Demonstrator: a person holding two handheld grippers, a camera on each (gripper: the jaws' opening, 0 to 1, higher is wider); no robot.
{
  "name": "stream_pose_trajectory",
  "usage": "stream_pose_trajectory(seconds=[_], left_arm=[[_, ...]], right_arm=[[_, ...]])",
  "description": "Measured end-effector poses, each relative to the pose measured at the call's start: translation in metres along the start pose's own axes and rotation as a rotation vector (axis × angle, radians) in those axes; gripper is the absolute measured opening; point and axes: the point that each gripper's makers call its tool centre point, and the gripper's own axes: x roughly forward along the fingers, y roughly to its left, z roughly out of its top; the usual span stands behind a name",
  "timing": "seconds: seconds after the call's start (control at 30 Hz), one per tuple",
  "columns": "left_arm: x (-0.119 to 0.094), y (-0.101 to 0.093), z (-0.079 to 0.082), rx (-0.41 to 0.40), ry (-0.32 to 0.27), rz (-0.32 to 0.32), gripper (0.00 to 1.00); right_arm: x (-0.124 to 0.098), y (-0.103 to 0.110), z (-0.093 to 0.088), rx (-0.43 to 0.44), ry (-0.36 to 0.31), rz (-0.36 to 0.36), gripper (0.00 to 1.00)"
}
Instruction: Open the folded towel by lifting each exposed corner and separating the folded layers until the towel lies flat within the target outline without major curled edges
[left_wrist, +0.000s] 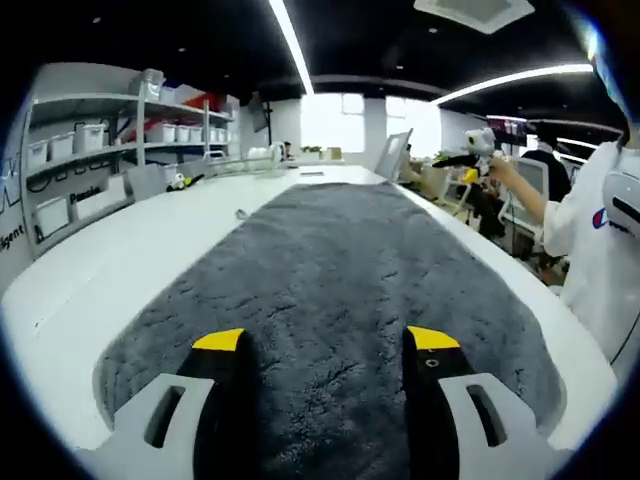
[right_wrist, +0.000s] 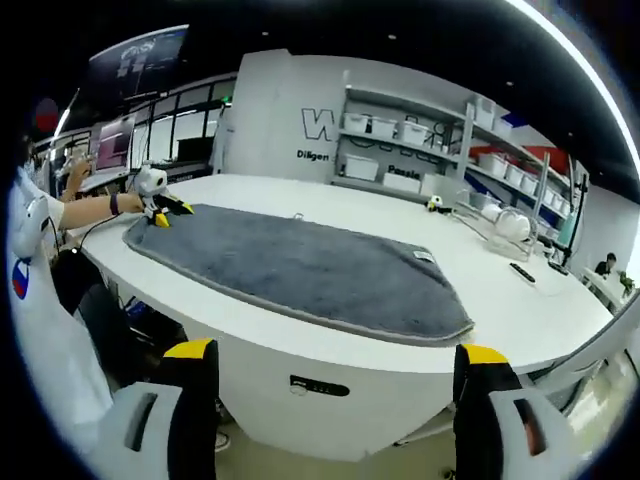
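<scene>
Towel (left_wrist: 330, 300), grey and fluffy, lies spread out flat on the white tabletop (left_wrist: 130, 250). In the left gripper view, the left gripper (left_wrist: 327, 340) hangs just over the near end of the towel, its yellow-tipped fingers (left_wrist: 218, 342) wide apart and holding nothing. In the right gripper view, the right gripper (right_wrist: 337, 352) sits back from the tabletop edge, its fingers apart too. Shelves (right_wrist: 420, 130) with white boxes stand behind.

The grey towel (left_wrist: 330, 300) lies spread flat along the white tabletop (left_wrist: 150, 240). The left gripper (left_wrist: 328, 345) hovers over the towel's near end, fingers (left_wrist: 220, 345) apart, holding nothing.
</scene>
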Motion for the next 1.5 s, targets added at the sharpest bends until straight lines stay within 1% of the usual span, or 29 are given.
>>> stream_pose_trajectory(seconds=[0.17,0.23,0.33,0.37,0.43,0.5,0.53,0.57,0.6,0.67,0.7,0.73,0.77,0.8,0.87,0.9,0.93,0.97,1.03,1.07,1.1,1.13,1.17,1.23,1.3,1.37,1.43,1.5], left_arm=[[-0.043,0.004,-0.016,-0.016,0.042,0.062,0.60],[-0.066,0.007,-0.025,-0.028,0.062,0.105,0.60],[-0.093,0.007,-0.034,-0.051,0.065,0.153,0.62],[-0.100,0.008,-0.036,-0.044,0.070,0.181,0.62],[-0.114,0.004,-0.039,-0.049,0.114,0.230,0.62],[-0.124,-0.007,-0.033,0.007,0.147,0.270,0.63],[-0.129,-0.014,-0.026,0.034,0.138,0.287,0.67],[-0.132,-0.020,-0.021,0.039,0.130,0.299,0.69],[-0.138,-0.030,-0.016,0.014,0.120,0.312,0.71],[-0.149,-0.052,-0.010,-0.062,0.098,0.359,0.75],[-0.155,-0.066,-0.002,-0.078,0.056,0.389,0.80],[-0.164,-0.070,0.000,-0.101,0.035,0.429,0.84],[-0.172,-0.076,0.004,-0.106,0.016,0.471,0.88],[-0.181,-0.080,0.008,-0.089,-0.004,0.515,0.93],[-0.198,-0.088,0.006,-0.105,0.017,0.613,1.00],[-0.203,-0.095,0.007,-0.087,0.022,0.634,0.99],[-0.207,-0.102,0.008,-0.090,0.009,0.639,0.99],[-0.211,-0.108,0.009,-0.132,-0.013,0.661,0.99],[-0.212,-0.118,0.011,-0.157,-0.064,0.652,0.99],[-0.214,-0.121,0.011,-0.177,-0.096,0.668,0.99],[-0.220,-0.121,0.006,-0.191,-0.123,0.723,0.99],[-0.221,-0.124,0.000,-0.207,-0.121,0.744,0.99],[-0.221,-0.127,-0.008,-0.235,-0.111,0.751,0.99],[-0.220,-0.134,-0.021,-0.299,-0.100,0.741,0.99],[-0.220,-0.137,-0.023,-0.297,-0.117,0.744,0.99],[-0.218,-0.138,-0.024,-0.304,-0.116,0.742,0.99],[-0.217,-0.139,-0.025,-0.299,-0.108,0.744,0.99],[-0.216,-0.138,-0.022,-0.294,-0.132,0.746,0.99]], right_arm=[[0.017,0.008,0.007,-0.017,0.004,0.031,0.99],[0.026,0.011,0.010,-0.028,0.007,0.051,0.99],[0.037,0.017,0.016,-0.046,0.007,0.074,0.99],[0.040,0.019,0.017,-0.052,0.008,0.083,0.99],[0.046,0.022,0.020,-0.062,0.013,0.095,0.99],[0.050,0.023,0.021,-0.071,0.020,0.099,0.99],[0.051,0.023,0.021,-0.073,0.021,0.098,0.99],[0.052,0.022,0.021,-0.077,0.023,0.093,0.99],[0.052,0.020,0.021,-0.078,0.023,0.088,0.99],[0.051,0.017,0.021,-0.076,0.023,0.082,0.99],[0.049,0.016,0.019,-0.074,0.022,0.082,0.99],[0.048,0.015,0.018,-0.071,0.022,0.080,0.99],[0.047,0.014,0.017,-0.068,0.022,0.078,0.99],[0.046,0.013,0.015,-0.066,0.025,0.076,0.99],[0.044,0.007,0.011,-0.060,0.033,0.068,0.99],[0.043,0.005,0.010,-0.058,0.036,0.062,0.99],[0.042,0.002,0.009,-0.055,0.039,0.057,0.99],[0.041,0.000,0.008,-0.050,0.040,0.051,0.99],[0.040,-0.004,0.007,-0.040,0.037,0.042,0.99],[0.040,-0.005,0.007,-0.035,0.034,0.039,0.99],[0.039,-0.008,0.005,-0.024,0.031,0.037,0.99],[0.039,-0.010,0.003,-0.013,0.031,0.036,0.99],[0.039,-0.012,0.000,0.001,0.033,0.038,0.99],[0.038,-0.016,-0.006,0.027,0.043,0.039,0.99],[0.038,-0.022,-0.011,0.042,0.059,0.022,0.99],[0.040,-0.029,-0.015,0.059,0.069,-0.003,0.99],[0.042,-0.033,-0.016,0.086,0.063,-0.019,0.99],[0.044,-0.034,-0.016,0.098,0.059,-0.025,0.99]])
